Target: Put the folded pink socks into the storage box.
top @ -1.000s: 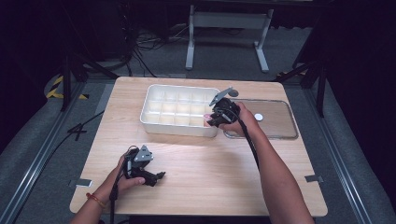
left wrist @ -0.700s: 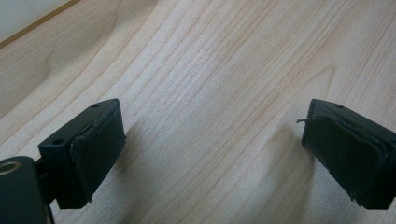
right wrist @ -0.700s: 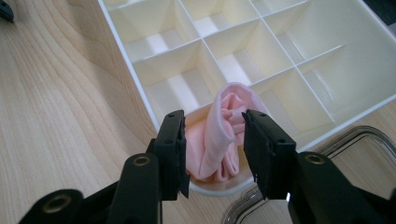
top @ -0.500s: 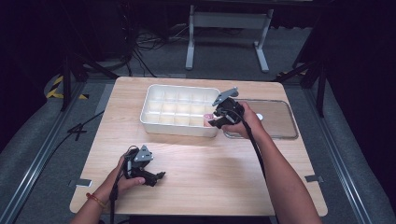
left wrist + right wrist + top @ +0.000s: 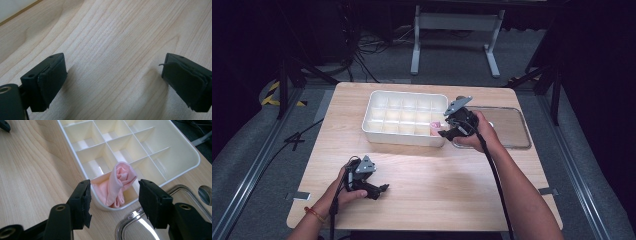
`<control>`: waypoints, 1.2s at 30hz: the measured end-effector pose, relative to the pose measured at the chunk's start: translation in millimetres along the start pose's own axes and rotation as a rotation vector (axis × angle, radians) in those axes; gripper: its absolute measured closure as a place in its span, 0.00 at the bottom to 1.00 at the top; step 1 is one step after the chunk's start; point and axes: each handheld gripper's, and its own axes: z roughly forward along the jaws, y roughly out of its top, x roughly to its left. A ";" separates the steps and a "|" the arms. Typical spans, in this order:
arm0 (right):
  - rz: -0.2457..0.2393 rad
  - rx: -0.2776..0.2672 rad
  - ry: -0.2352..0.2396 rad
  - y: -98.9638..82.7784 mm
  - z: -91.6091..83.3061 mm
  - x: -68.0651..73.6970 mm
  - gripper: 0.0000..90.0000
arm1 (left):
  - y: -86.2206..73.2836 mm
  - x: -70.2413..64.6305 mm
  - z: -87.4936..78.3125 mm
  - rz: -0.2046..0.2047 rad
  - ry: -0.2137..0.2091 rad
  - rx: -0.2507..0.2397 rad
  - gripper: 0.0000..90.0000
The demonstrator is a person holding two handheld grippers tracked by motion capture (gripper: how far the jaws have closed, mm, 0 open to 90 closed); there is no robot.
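A white tray (image 5: 402, 139) divided into several compartments stands at the back middle of the wooden table (image 5: 437, 180). A rolled pink cloth (image 5: 435, 125) (image 5: 117, 182) sits in the tray's (image 5: 195, 157) near right corner compartment and sticks up above the rim. My right gripper (image 5: 445, 131) (image 5: 113, 192) hovers just off that corner; its jaws have just been opening, and they stand apart on either side of the cloth without touching it. My left gripper (image 5: 379, 191) (image 5: 113, 75) rests open low over bare wood at the front left, with nothing between its jaws.
A clear plastic lid (image 5: 507, 127) (image 5: 140, 225) lies flat to the right of the tray, under my right hand. A metal stand (image 5: 457, 22) is on the floor behind the table. Bare wood lies between the two grippers.
My right gripper has opened and drawn back a little to the right from the tray corner, leaving the pink cloth in the compartment. The left gripper has not moved.
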 end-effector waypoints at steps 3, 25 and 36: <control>-0.006 0.008 -0.012 -1.5 -2.6 2.9 0.46 | 0.0 0.1 0.0 0.001 0.002 0.000 0.07; -0.016 -0.021 -0.045 -25.6 -23.0 12.3 0.42 | 0.0 -0.1 0.0 -0.001 0.000 0.000 0.07; -0.020 -0.046 -0.072 -44.2 -39.2 20.3 0.40 | 0.1 0.1 -0.4 0.006 0.009 0.001 0.07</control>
